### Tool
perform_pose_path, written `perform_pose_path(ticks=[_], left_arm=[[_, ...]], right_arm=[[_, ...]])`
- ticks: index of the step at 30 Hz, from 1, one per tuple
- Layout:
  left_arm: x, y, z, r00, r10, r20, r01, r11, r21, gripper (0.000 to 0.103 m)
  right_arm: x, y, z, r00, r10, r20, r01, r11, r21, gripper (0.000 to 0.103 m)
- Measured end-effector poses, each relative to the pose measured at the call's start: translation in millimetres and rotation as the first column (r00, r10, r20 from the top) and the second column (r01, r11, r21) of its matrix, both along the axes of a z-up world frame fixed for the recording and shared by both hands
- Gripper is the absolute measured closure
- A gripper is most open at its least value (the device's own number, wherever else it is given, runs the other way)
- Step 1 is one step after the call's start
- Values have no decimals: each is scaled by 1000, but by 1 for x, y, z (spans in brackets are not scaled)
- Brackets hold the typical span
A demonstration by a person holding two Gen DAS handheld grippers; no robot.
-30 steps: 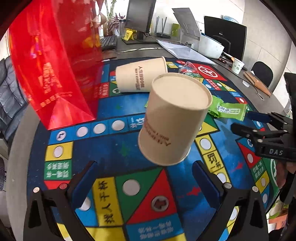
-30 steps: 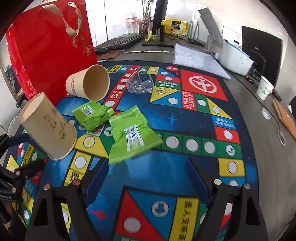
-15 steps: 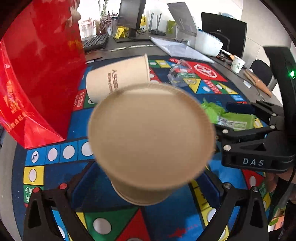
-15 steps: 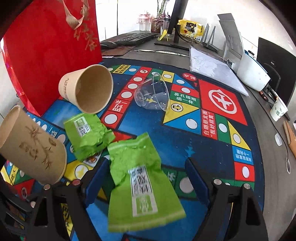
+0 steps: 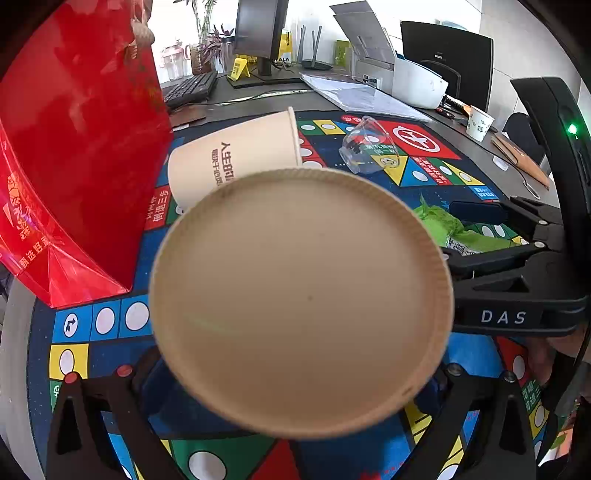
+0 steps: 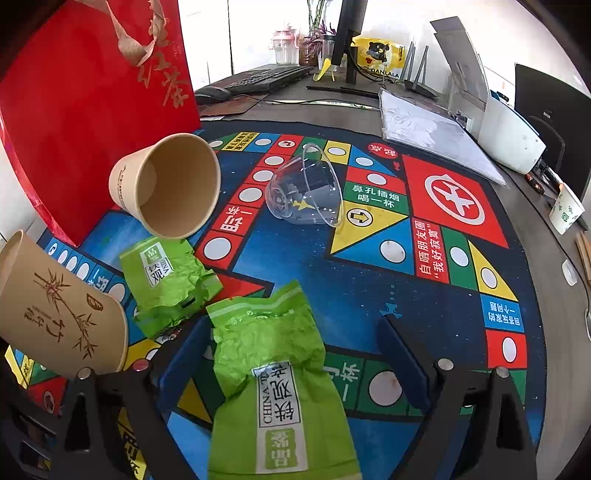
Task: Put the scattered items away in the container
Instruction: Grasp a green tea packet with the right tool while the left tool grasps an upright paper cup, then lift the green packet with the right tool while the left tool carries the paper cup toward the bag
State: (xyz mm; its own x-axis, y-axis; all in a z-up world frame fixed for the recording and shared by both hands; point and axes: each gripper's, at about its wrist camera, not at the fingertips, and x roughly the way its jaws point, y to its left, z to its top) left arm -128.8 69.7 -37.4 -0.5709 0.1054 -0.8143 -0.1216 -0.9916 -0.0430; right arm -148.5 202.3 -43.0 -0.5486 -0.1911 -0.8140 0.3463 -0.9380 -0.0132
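Note:
My left gripper [image 5: 295, 384] is shut on a tan paper cup [image 5: 301, 299], bottom toward the camera; the same cup shows in the right wrist view [image 6: 59, 310], lifted off the mat. My right gripper [image 6: 295, 354] is open, its fingers either side of a green tea packet [image 6: 277, 384] lying on the mat. A second green packet [image 6: 166, 280], a second paper cup on its side [image 6: 170, 184] and a clear plastic cup on its side [image 6: 306, 192] lie beyond. A red gift bag [image 6: 85, 103] stands at the left.
The items lie on a colourful game mat [image 6: 406, 295] on a grey desk. A keyboard [image 6: 266, 77], monitor [image 6: 351, 33], papers [image 6: 432, 136], a white printer [image 6: 509, 136] and a small paper cup [image 6: 565, 210] stand at the back and right.
My left gripper has closed on the tan cup and lifted it. My right gripper has moved forward and down until the green packet lies between its fingers.

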Motion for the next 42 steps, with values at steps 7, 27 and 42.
perform_pose_path(ticks=[7, 27, 42], left_arm=[[1, -2, 1, 1000, 3, -6, -3, 1000, 10, 2], [59, -33, 54, 997, -45, -64, 46, 999, 17, 28], [134, -108, 77, 996, 41, -83, -40, 999, 18, 27]], right_arm=[[7, 1, 2, 1000, -9, -10, 9, 1000, -3, 19], [73, 11, 53, 999, -22, -26, 21, 998, -59, 48], [156, -28, 78, 1000, 3, -28, -5, 996, -94, 48]])
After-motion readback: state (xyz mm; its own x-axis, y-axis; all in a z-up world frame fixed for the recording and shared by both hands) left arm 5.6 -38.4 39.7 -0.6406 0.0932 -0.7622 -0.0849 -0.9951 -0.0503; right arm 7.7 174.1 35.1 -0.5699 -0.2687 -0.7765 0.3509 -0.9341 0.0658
